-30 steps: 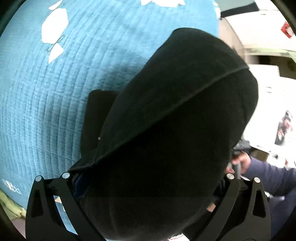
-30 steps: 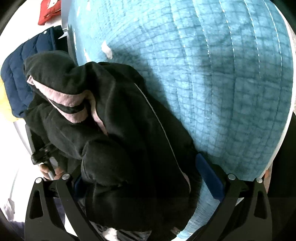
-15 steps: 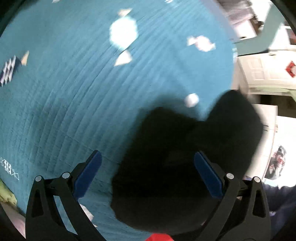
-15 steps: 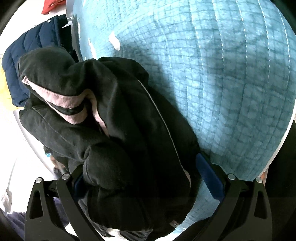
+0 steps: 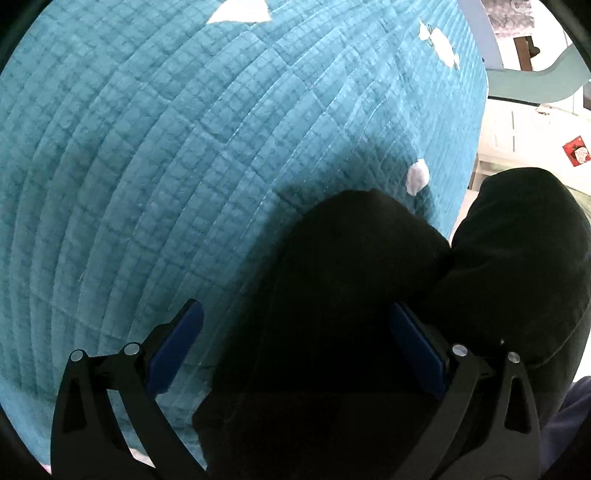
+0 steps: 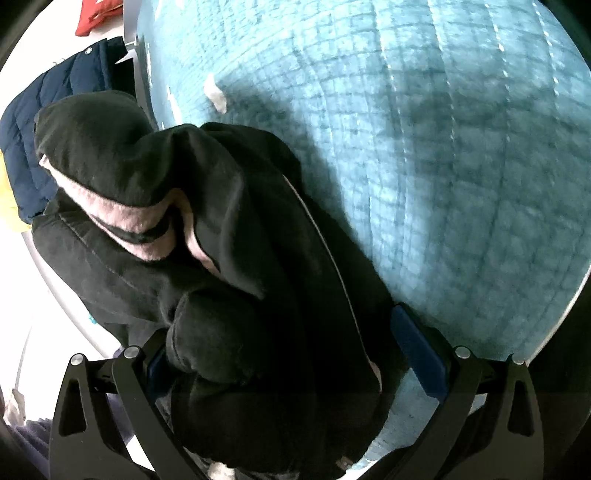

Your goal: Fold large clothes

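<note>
A bulky black garment with pale pink lining (image 6: 236,258) lies bunched at the edge of a teal quilted bed cover (image 6: 443,166). In the left wrist view the black garment (image 5: 351,295) fills the lower right, on the teal cover (image 5: 166,166). My left gripper (image 5: 295,343) stands wide open, the cloth lying between its blue pads (image 5: 173,347) without being pinched. My right gripper (image 6: 291,347) is also wide open, with the garment heaped between its fingers; its left pad is hidden by cloth.
A navy puffer jacket (image 6: 44,122) and a red item (image 6: 98,14) lie beyond the bed's edge in the right wrist view. White patches (image 5: 417,177) dot the cover. The bed edge runs along the right in the left wrist view, with white furniture (image 5: 524,129) behind.
My left gripper let go of the black garment and opened; the cloth dropped onto the cover. The right view shifted slightly; the garment stays heaped between its fingers.
</note>
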A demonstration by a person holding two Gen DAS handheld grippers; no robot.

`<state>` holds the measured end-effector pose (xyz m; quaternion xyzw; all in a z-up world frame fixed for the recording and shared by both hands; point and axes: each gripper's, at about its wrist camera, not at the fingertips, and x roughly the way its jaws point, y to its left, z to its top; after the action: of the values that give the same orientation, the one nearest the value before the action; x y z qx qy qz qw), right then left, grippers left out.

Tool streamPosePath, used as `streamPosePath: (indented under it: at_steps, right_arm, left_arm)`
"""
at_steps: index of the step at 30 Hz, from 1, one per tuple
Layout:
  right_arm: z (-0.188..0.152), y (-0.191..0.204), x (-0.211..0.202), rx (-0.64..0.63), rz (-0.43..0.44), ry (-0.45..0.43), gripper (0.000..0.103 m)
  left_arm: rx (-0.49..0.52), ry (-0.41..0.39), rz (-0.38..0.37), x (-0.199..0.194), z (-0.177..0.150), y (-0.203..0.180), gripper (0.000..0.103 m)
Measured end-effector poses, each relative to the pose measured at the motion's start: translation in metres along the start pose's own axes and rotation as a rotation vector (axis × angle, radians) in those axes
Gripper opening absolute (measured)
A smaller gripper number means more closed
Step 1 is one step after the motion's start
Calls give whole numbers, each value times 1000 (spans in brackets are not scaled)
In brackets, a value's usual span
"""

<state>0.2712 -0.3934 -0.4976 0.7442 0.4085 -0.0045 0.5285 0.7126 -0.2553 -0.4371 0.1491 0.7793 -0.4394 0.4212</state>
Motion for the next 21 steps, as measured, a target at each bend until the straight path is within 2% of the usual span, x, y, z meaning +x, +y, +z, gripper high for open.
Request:
streamPosePath:
  at_steps: [1,2,4,5,8,11,13,16,19,21]
  right_arm:
    - [1,-1,1,8,1,-3,98]
    - [3,-2,2,18,4,-3,98]
    - [4,-1,2,25,1,0,97]
    - [2,3,1,16,-5,5,97]
    - [1,8,2,14,-11,13,95]
    - [-3,15,0,27,27,18,84]
    - [-6,19,-3,37,45,13,75]
    - [-7,27,-8,46,59,-1,69]
    - [-1,34,-16,72,107,-23,66]
    - [5,42,-23,53,102,-31,66]
  left_arm:
    - [-7,3,-7,0,0,-1,99]
    - [-8,3,-19,-1,-1,-3,92]
    - [14,-15,-106,11,-2,-13,68]
    - [39,-20,-77,8,-4,-20,68]
    - [41,-18,-79,11,-4,-23,66]
    - [53,-48,-98,6,-7,-31,60]
    - [60,-56,-109,-11,-26,-31,56]
    - [86,-75,-97,-18,-32,-50,53]
    - [85,-91,-104,-18,-27,-58,52]
    - [90,-100,-102,-19,-19,-63,52]
